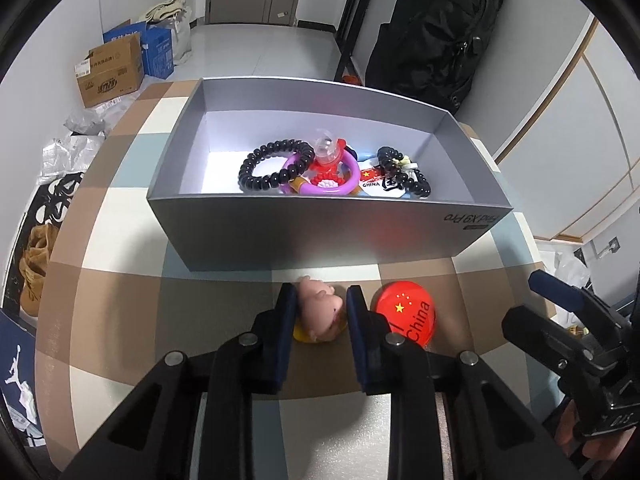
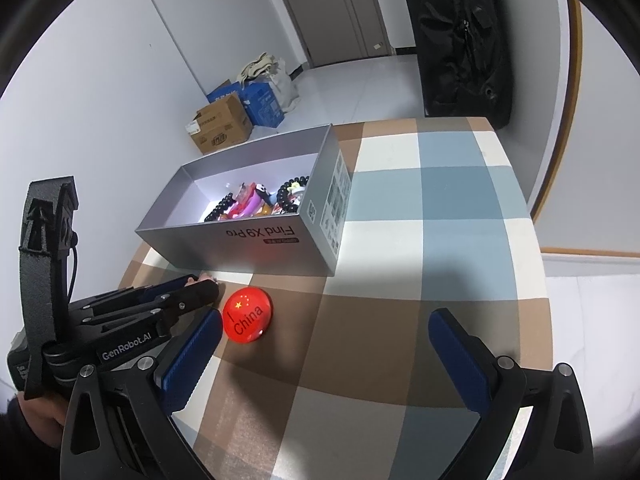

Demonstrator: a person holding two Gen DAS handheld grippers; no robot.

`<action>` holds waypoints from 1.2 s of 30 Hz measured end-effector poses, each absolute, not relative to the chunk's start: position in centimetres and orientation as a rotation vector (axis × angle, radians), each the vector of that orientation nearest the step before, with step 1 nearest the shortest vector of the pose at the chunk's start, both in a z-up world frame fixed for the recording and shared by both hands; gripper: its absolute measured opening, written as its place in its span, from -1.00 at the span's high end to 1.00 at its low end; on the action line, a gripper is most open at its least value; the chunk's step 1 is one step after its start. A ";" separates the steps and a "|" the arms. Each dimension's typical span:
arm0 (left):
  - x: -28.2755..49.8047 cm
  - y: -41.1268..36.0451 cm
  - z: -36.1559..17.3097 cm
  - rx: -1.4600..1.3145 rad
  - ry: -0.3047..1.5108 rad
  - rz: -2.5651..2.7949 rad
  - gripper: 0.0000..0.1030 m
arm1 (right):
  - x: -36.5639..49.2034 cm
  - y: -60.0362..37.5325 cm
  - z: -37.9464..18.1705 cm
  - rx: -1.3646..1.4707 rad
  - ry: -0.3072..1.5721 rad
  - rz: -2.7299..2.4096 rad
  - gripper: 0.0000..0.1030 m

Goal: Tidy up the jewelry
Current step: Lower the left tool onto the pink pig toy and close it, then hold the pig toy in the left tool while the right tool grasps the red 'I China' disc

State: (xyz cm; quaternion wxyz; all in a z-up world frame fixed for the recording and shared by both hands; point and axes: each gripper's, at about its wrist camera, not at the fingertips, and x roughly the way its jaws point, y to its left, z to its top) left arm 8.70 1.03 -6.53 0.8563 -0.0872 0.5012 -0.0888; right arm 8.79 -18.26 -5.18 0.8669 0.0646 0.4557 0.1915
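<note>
A small pink figurine [image 1: 320, 314] with a yellow base lies on the checked tablecloth [image 2: 440, 200], just in front of the grey open box [image 1: 328, 236]. My left gripper [image 1: 321, 300] is shut on it, a pad pressing each side. A round red "China" badge [image 1: 404, 312] lies right beside it on the cloth. In the right wrist view my right gripper [image 2: 326, 320] stands open over the cloth, with the red badge [image 2: 248, 316] just ahead of its left finger. The left gripper [image 2: 204, 282] shows there at the box's near wall.
The box holds a black bead bracelet [image 1: 276, 164], a purple bangle [image 1: 324, 188], a red charm [image 1: 328, 160] and a second black bracelet [image 1: 404, 172]. Cardboard boxes [image 1: 110, 70] and shoes [image 1: 36, 264] lie on the floor at left. A black backpack [image 1: 436, 28] stands behind the table.
</note>
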 end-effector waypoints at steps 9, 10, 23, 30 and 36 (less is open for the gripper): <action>8.5 1.0 -5.7 -0.210 1.031 -0.221 0.65 | 8.8 -18.4 -5.3 0.140 0.958 0.397 -1.00; 8.4 1.1 -5.5 -0.212 1.026 -0.223 0.65 | 8.9 -18.4 -5.4 0.140 0.958 0.397 -1.00; 6.5 3.5 -3.9 -0.300 0.976 -0.199 0.65 | 8.6 -15.6 -5.8 0.062 0.955 0.454 -1.00; 6.0 4.6 -3.9 -0.332 0.974 -0.182 0.65 | 8.2 -13.2 -5.9 -0.023 0.927 0.490 -0.99; 5.9 5.4 -3.9 -0.357 0.967 -0.177 0.65 | 8.4 -11.7 -6.1 -0.087 0.916 0.519 -0.95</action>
